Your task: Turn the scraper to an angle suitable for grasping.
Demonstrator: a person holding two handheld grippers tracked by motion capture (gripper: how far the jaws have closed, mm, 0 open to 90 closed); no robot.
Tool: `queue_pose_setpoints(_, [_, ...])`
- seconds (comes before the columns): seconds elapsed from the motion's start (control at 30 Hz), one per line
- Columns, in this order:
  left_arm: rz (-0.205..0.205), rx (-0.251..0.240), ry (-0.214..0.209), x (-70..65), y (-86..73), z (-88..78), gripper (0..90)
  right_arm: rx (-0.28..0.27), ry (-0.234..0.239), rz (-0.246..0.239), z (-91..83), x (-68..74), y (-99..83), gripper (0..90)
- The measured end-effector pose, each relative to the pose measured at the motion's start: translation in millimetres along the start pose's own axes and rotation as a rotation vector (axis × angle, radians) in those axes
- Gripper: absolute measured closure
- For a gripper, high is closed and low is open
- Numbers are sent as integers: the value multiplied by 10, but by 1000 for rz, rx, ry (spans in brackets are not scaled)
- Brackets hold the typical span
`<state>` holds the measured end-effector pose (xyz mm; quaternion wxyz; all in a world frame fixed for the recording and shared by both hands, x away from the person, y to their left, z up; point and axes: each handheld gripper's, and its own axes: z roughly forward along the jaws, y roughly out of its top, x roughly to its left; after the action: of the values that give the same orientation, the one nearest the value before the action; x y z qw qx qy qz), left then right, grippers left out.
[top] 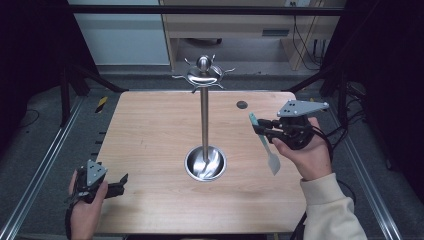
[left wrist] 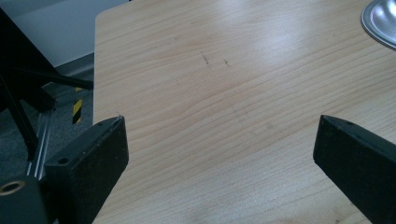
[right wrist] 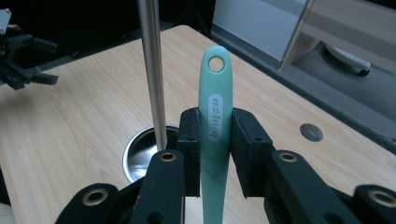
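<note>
Stand [top: 204, 120]: polished steel pole, round dished base.
Right gripper [right wrist: 215, 140]: right of stand, pinching smooth teal spatula [right wrist: 214, 116].
Left gripper [left wrist: 219, 154]: left of stand, jaws spread, over woodgrain table [left wrist: 210, 84].

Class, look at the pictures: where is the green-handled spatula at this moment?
The spatula is on the right of the high view, clamped by its handle in the right gripper, raised off the table just right of the steel stand.

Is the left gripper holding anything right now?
No: the left gripper has its jaws wide apart, with bare wooden table between them.
</note>
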<state>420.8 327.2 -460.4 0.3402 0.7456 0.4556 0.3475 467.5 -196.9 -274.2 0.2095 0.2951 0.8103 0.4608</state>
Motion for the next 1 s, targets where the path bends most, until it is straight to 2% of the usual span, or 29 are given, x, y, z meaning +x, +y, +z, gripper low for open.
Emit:
queue_pose_setpoints(0.37, [5, 6, 0, 3, -2, 9, 30, -85, -1, 19, -105, 4, 184, 743])
queue_pose_setpoints(0.57, [13, 7, -2, -5, 11, 23, 30, -109, -1, 24, -132, 5, 256, 743])
queue_pose_setpoints(0.83, [19, 14, -5, -17, 1, 17, 31, -145, -26, 27, -177, 0, 384, 742])
queue_pose_setpoints(1.0, [20, 15, -2, -21, 3, 19, 30, -149, -22, 23, -185, 10, 402, 742])
